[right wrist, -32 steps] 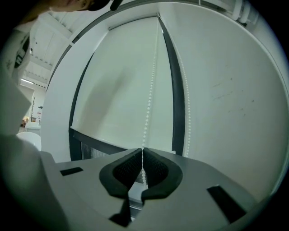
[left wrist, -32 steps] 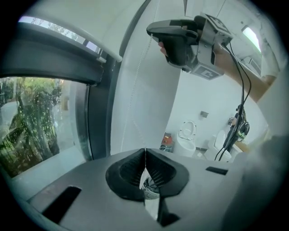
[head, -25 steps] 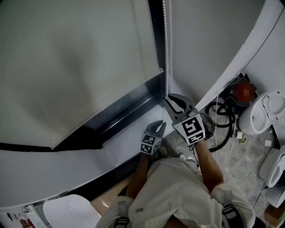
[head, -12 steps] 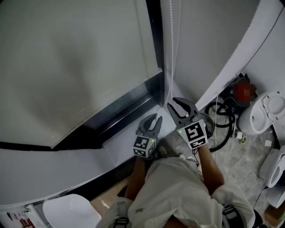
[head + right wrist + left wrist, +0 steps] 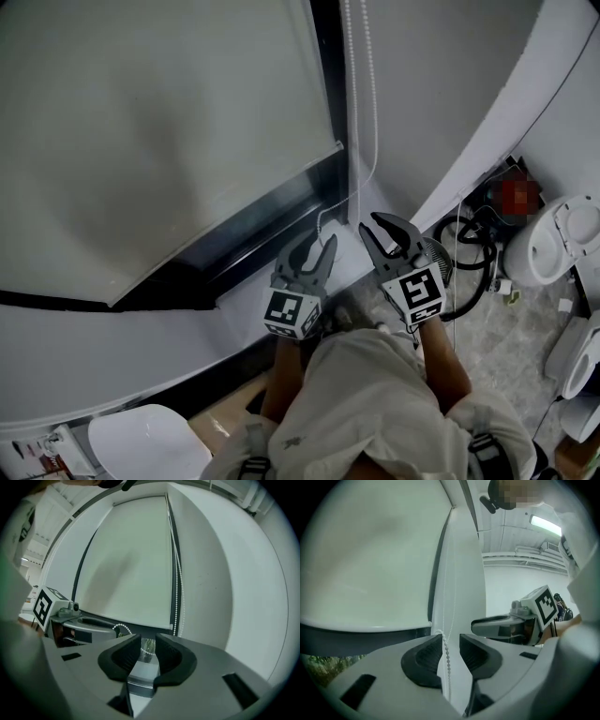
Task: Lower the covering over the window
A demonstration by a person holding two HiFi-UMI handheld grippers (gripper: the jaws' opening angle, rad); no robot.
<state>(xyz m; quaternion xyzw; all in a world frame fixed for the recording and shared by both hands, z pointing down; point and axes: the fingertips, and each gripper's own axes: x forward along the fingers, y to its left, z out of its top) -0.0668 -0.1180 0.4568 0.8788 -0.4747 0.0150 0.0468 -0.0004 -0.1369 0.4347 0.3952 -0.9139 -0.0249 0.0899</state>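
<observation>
A pale roller blind covers most of the window, and its bottom bar hangs just above the dark sill. The white bead chain runs down the frame's right side and loops at the bottom. My left gripper sits below the loop with its jaws opening. In the left gripper view the chain passes loosely between the pads of the left gripper, which do not press on it. My right gripper stands open and empty beside it. In the right gripper view the chain hangs beyond the right gripper.
White curved wall panels frame the window. On the floor at the right stand white toilet-like fixtures and a coil of black hose. A white seat lies at the lower left. The person's white shirt fills the bottom.
Both grippers have dropped lower and away from the chain, and their jaws have widened. The left one shifted left. The chain's loop now hangs loose and has swung left.
</observation>
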